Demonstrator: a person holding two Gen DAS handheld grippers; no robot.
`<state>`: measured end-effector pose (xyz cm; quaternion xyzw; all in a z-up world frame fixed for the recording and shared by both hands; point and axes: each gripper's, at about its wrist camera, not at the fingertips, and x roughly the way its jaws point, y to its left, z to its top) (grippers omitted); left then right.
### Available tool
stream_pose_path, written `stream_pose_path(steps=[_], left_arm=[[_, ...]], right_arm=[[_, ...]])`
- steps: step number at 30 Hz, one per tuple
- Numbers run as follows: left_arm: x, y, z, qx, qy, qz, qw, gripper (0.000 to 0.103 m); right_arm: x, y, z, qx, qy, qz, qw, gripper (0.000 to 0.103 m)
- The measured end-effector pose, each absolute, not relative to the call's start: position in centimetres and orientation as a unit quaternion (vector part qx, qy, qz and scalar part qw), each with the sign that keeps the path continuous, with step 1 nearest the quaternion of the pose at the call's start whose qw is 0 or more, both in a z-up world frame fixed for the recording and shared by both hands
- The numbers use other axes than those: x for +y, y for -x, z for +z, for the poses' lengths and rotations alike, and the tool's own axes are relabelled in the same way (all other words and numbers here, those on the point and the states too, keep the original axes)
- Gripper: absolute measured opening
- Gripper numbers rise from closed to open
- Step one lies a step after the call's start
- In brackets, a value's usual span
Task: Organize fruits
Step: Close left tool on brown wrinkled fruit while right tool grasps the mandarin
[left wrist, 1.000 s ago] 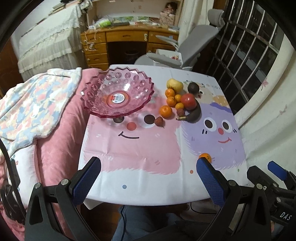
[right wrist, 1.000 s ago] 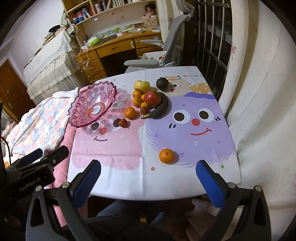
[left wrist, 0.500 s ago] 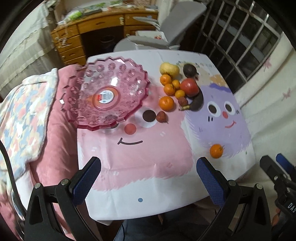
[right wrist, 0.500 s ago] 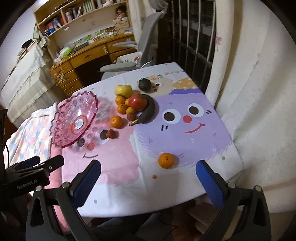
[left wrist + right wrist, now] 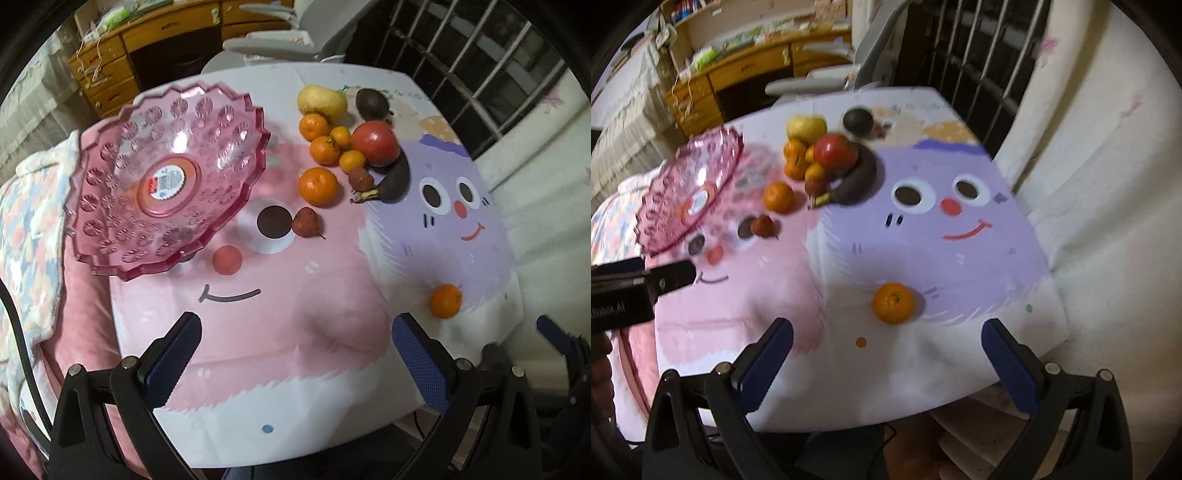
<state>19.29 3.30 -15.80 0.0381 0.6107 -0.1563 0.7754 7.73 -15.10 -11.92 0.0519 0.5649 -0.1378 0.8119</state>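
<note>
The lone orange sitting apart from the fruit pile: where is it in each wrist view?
Left wrist: the lone orange is at lower right, just above the right fingertip.
Right wrist: it sits low at centre, between the two fingers.
Shared landmark: the purple cartoon face; the orange lies at its lower fringe in both.

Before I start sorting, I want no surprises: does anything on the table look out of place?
One tangerine sits alone near the table's front edge, apart from the fruit cluster. The banana is blackened, overripe. The pink bowl holds no fruit and still bears its sticker.
</note>
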Motion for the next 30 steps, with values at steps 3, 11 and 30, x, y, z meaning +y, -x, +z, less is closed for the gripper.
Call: stream_pose_path(steps=[3,11,30], left_arm=[[2.6,-20.5,-17.6,0.619,-0.026,-0.140,0.773,0.103],[1.0,-23.6,-22.6,0.625,0.033,-0.099,0.774,0.094],[-2.7,-27.5,-27.4,0.608,0.045,-0.040,0.792,0.054]], right_arm=[[-15.5,-9.0,-14.0,0.590,-0.052,-0.113,0.798,0.097],[-16.6,-11.1,-19.4,0.657,-0.048,-0.040,0.751,0.078],[-19.4,-13.4,-23.9,0.681,-0.036,0.016,0.731,0.047]])
